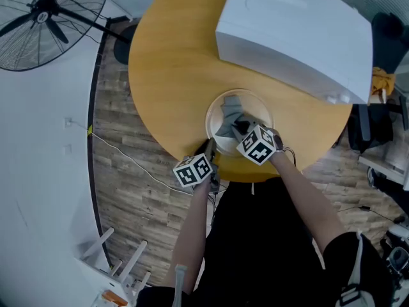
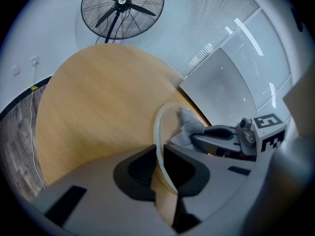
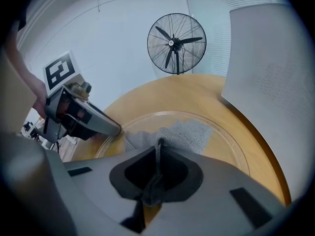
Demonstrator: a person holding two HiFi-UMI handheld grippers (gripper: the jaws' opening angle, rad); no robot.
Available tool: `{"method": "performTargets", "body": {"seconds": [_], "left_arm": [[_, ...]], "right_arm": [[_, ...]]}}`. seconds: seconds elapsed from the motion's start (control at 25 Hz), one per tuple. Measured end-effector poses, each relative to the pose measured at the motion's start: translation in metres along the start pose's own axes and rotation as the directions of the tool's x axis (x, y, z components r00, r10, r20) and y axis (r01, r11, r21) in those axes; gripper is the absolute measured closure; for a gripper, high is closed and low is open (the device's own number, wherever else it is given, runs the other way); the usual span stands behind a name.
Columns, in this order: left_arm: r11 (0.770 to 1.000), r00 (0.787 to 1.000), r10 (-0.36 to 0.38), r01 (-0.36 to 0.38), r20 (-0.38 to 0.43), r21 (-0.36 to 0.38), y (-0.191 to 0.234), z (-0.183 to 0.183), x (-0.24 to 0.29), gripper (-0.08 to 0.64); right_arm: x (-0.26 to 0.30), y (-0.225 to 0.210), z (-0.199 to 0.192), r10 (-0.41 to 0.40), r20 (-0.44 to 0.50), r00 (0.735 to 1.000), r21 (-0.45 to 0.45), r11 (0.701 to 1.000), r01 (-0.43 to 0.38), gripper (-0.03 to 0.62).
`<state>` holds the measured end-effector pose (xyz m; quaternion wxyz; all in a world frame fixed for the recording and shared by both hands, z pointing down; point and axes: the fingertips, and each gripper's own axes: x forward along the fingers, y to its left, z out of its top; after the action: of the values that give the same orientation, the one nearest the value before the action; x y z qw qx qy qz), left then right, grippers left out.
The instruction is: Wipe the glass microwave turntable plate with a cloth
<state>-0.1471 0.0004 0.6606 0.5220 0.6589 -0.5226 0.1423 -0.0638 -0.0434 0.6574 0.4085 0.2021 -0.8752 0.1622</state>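
Lying near the person's edge of the round yellow wooden table [image 1: 169,62], the clear round glass turntable plate [image 1: 261,109] is seen with a grey woven cloth [image 1: 229,116] spread over part of its surface; the plate's near left rim is clamped between the closed jaws of the left gripper [image 1: 209,147], as is shown plainly in the left gripper view, where the pale glass edge [image 2: 156,132] runs straight through the jaw gap [image 2: 158,168]; a gathered fold of the cloth [image 3: 189,132] is pinched tight in the right gripper [image 3: 156,168], which is held low over the plate [image 3: 231,144], the rest of the fabric being laid flat on the glass ahead of the jaws; the two grippers are held close together, the left one's tip [image 3: 115,130] meeting the rim just beside the cloth; a white box-shaped microwave [image 1: 294,37] is set on the table behind the plate; a black wire-caged floor fan [image 1: 45,15] is stood on the grey-brown plank floor [image 1: 128,184] beyond the table.
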Motion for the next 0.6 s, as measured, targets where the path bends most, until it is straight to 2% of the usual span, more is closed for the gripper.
{"method": "performTargets", "body": {"seconds": [0.24,0.36,0.6], "left_arm": [[1.0,1.0,-0.004,0.004,0.0,0.002,0.0,0.0,0.002,0.518],[1.0,1.0,-0.003,0.003,0.0,-0.002,-0.001,0.0,0.003,0.518],[1.0,1.0,-0.006,0.006,0.004,-0.004,0.001,-0.003,0.002,0.517]], "right_arm": [[0.006,0.005,0.005,0.012,0.006,1.0,-0.02,1.0,-0.011,0.566],[0.0,0.005,0.005,0.019,0.009,1.0,0.009,1.0,-0.019,0.568],[-0.037,0.005,0.011,-0.037,0.058,0.998,0.059,0.998,0.033,0.568]]}}
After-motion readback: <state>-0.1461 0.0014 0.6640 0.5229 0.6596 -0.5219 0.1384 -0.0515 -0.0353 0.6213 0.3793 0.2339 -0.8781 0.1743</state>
